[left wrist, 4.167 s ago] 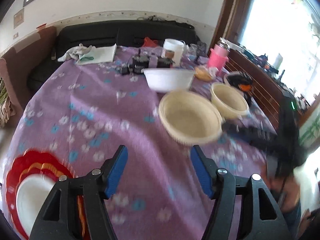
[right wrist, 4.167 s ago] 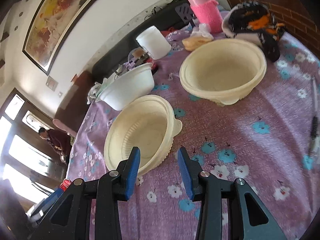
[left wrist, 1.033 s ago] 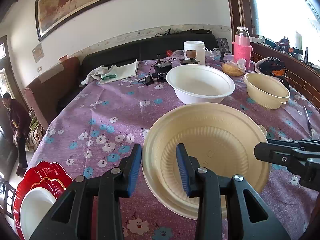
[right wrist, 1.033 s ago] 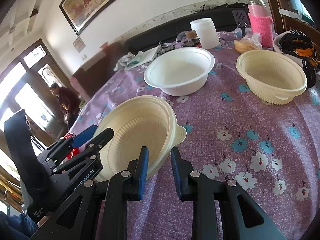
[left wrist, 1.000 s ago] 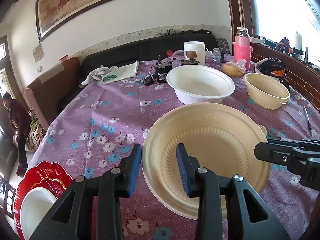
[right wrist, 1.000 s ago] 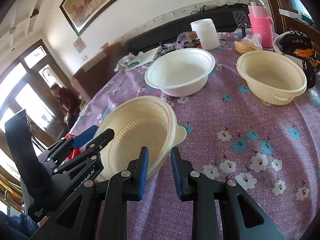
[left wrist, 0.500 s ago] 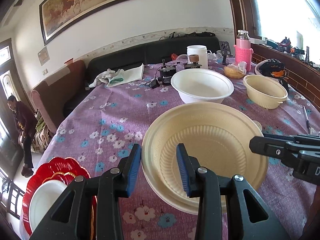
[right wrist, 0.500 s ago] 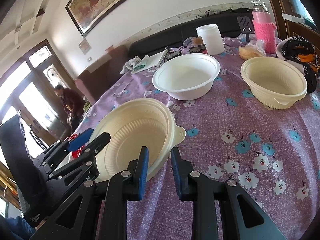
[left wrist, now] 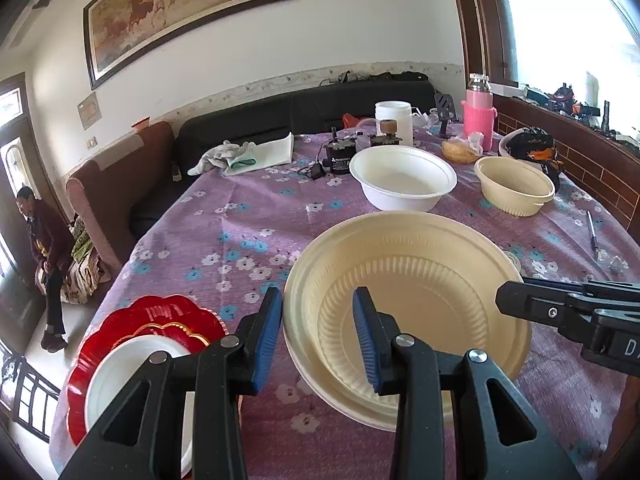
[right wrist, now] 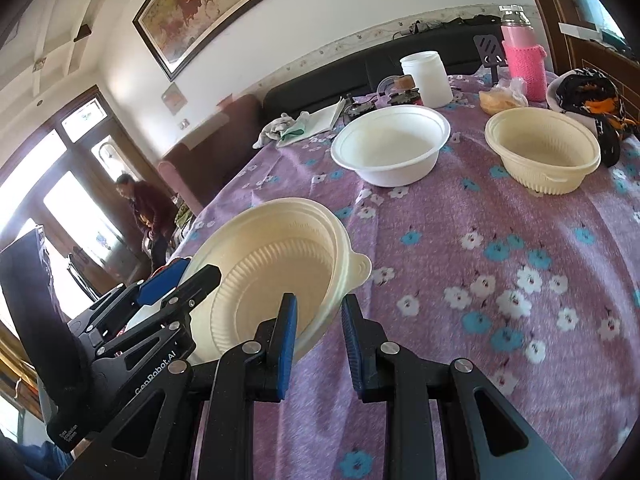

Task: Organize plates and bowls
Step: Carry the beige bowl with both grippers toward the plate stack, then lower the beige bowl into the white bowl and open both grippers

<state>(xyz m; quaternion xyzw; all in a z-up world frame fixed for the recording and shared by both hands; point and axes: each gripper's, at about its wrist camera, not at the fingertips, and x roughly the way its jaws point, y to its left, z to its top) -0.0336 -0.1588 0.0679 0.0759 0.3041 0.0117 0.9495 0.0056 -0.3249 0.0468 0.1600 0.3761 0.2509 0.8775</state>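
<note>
The big surface (left wrist: 248, 216) wears a purple cloth with little flowers. A dark sofa (left wrist: 280, 120) runs along its far side.

Up off the cloth, near the front, is a wide cream bowl (left wrist: 408, 280). Both tools hold it by the rim. The left hand-held gripper (left wrist: 316, 320) has one blue pad outside the near rim and one inside, clamped on the cream bowl. The right hand-held gripper (right wrist: 318, 330) bites the rim on the other side, next to the bowl's little tab, clamped on too.

At the front left corner lies a red plate (left wrist: 160, 316) with a wavy gold edge. A white plate (left wrist: 120, 376) lies on top of it.

Farther back sits a white bowl (left wrist: 402, 178). To its right, apart from it, sits a small cream bowl (left wrist: 514, 186). Both are right way up and have nothing in them.

Behind the white bowl stands a white jar (left wrist: 394, 118). A pink bottle (left wrist: 478, 118) stands near the window side. A white rag (left wrist: 248, 154) lies at the far left of the cloth. A pen (left wrist: 592, 234) lies at the right edge.

A person (left wrist: 44, 248) sits by the door, well away.
</note>
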